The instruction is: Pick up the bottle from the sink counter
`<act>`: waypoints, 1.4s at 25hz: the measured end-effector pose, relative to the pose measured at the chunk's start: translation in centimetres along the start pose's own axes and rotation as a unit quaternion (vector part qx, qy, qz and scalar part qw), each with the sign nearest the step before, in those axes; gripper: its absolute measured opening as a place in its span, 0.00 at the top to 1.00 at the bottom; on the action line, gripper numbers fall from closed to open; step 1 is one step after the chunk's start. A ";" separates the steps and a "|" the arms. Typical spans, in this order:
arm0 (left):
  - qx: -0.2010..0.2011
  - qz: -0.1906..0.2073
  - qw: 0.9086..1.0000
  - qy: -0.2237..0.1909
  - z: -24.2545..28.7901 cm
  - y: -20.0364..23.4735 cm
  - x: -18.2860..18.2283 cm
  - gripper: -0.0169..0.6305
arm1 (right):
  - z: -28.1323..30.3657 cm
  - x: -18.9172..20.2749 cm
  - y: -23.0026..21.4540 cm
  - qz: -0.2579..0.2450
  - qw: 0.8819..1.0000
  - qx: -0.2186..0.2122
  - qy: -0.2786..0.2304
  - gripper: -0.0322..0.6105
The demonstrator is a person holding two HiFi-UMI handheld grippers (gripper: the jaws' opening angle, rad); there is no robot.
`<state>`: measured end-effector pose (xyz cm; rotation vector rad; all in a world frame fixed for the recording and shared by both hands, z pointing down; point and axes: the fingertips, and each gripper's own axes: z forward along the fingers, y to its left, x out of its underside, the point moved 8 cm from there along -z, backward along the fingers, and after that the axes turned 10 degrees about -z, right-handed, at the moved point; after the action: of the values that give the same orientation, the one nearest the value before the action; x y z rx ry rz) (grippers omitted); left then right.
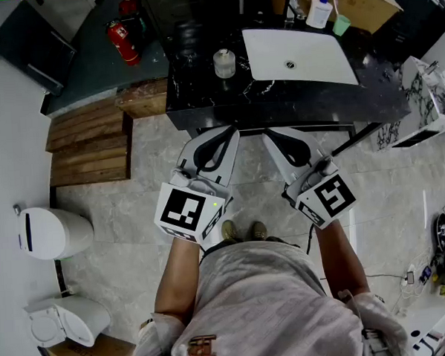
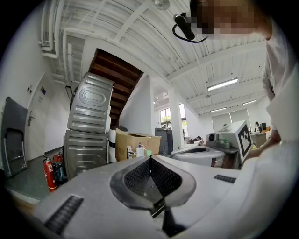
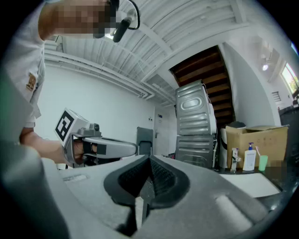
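Note:
A black sink counter [image 1: 203, 100] with a white basin [image 1: 299, 55] stands ahead of me. A small clear lidded bottle [image 1: 225, 62] stands on it left of the basin. A white pump bottle [image 1: 319, 11] and a green cup [image 1: 341, 24] stand behind the basin; both show far off as the pump bottle [image 2: 140, 150] and again as the pump bottle [image 3: 250, 158]. My left gripper [image 1: 231, 133] and right gripper [image 1: 268, 138] hover side by side over the floor in front of the counter, both shut and empty. In their own views the left gripper [image 2: 150, 159] and right gripper [image 3: 149, 158] have jaws pressed together.
Red fire extinguishers [image 1: 124, 41] and wooden steps [image 1: 86, 140] lie left of the counter. A toilet [image 1: 56, 233] sits at the left wall. Stacked washing machines [image 2: 88, 126] and a cardboard box [image 2: 135, 142] stand behind the counter. A marbled side unit [image 1: 427, 99] is at the right.

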<state>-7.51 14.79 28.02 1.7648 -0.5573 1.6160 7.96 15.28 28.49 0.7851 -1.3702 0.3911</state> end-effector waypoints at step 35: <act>0.055 -0.007 0.998 0.009 0.9 8.5 -0.1 0.97 | 6.7 0.6 1.0 -0.002 0.998 0.044 0.039 0.95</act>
<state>-12.88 8.28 29.53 1.8285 -0.4552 1.6799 2.58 11.18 29.40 0.8360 -1.2854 0.4768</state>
